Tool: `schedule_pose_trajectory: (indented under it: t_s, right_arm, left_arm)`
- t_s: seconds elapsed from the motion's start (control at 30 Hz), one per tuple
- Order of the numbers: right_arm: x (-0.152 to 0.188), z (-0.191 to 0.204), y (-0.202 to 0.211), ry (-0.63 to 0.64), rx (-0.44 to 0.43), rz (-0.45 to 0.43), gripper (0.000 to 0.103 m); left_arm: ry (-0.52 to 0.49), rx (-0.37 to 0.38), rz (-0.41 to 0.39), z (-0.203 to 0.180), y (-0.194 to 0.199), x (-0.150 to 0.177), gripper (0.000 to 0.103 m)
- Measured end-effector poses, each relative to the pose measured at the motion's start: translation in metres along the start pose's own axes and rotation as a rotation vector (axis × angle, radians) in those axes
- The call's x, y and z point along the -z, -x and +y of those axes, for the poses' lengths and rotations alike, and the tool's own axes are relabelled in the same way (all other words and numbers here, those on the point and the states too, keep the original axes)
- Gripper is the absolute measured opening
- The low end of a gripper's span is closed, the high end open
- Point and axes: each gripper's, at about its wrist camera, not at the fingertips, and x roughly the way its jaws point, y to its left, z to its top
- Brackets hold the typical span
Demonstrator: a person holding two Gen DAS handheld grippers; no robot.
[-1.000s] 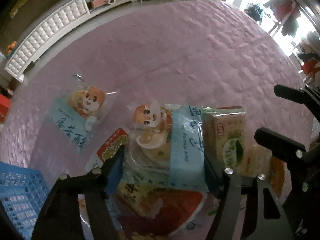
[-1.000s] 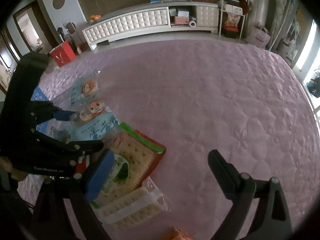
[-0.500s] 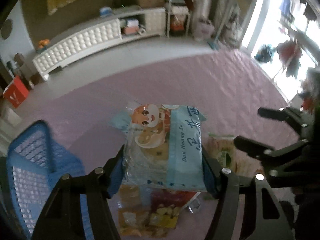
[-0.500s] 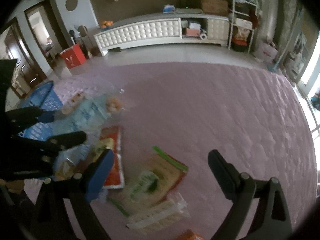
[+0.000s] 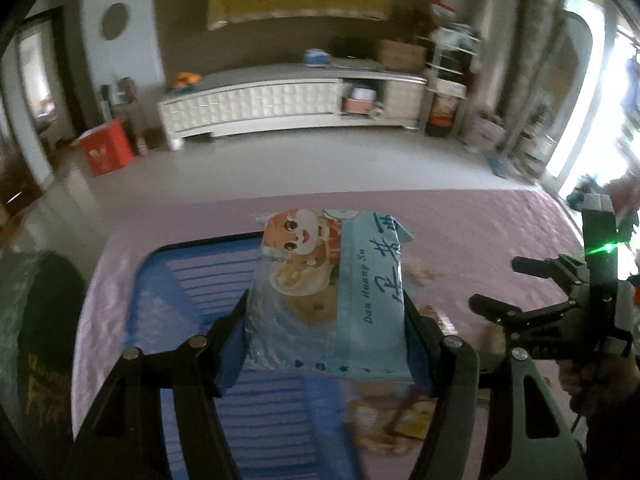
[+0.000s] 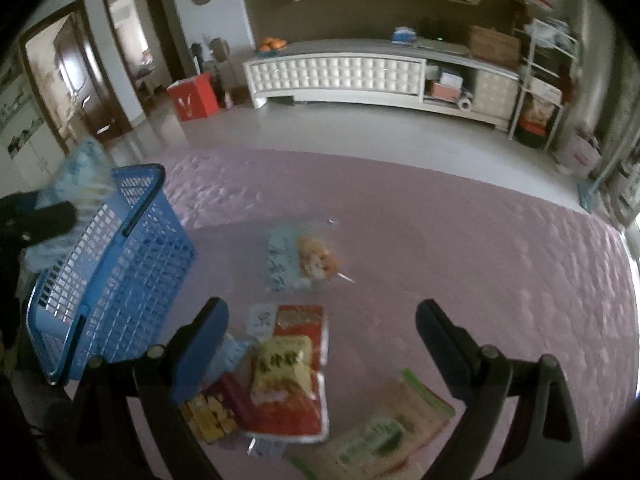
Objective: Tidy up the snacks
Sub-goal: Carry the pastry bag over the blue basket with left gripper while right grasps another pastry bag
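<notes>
My left gripper (image 5: 326, 340) is shut on a light blue pastry packet (image 5: 332, 292) with a cartoon face, held in the air above the blue basket (image 5: 192, 280). In the right wrist view the basket (image 6: 116, 264) stands at the left on the pink quilt, with the left gripper and its packet (image 6: 76, 184) over its far rim. My right gripper (image 6: 320, 328) is open and empty above a pile of snacks: a red and yellow packet (image 6: 288, 376), a green cracker packet (image 6: 380, 436) and a second blue pastry packet (image 6: 304, 258).
The pink quilted surface (image 6: 460, 248) ends at a grey floor beyond. A white cabinet (image 6: 340, 76) and a red box (image 6: 192, 96) stand far off. My right gripper shows at the right of the left wrist view (image 5: 520, 288).
My left gripper has lifted the blue packet off the snack pile and carried it left, over the blue basket. My right gripper has risen and stayed open.
</notes>
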Motion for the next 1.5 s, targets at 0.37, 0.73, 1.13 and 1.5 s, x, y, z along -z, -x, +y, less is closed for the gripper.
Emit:
schedule_pose_trajectory:
  t_s: [0.37,0.73,1.13,1.5]
  right_arm:
    - [-0.015,0.038,-0.062,0.056,0.079,0.058,0.097]
    - [-0.028,0.033,-0.118,0.043,0.147,0.148,0.097]
    - [-0.022,0.034,-0.111,0.001,0.096,0.15,0.071]
    - [-0.053,0.091,-0.011,0.046,0.043,0.02,0.071]
  left_arm:
    - [0.161,-0.128,0.102,0.077,-0.043,0.022,0.064]
    - [0.153,-0.107,0.14,0.094,-0.079,0.021,0.064]
    - [0.152,-0.113,0.154,0.095,-0.073,0.027,0.064]
    - [0.124,-0.062,0.091,0.092,-0.032,0.02,0.064]
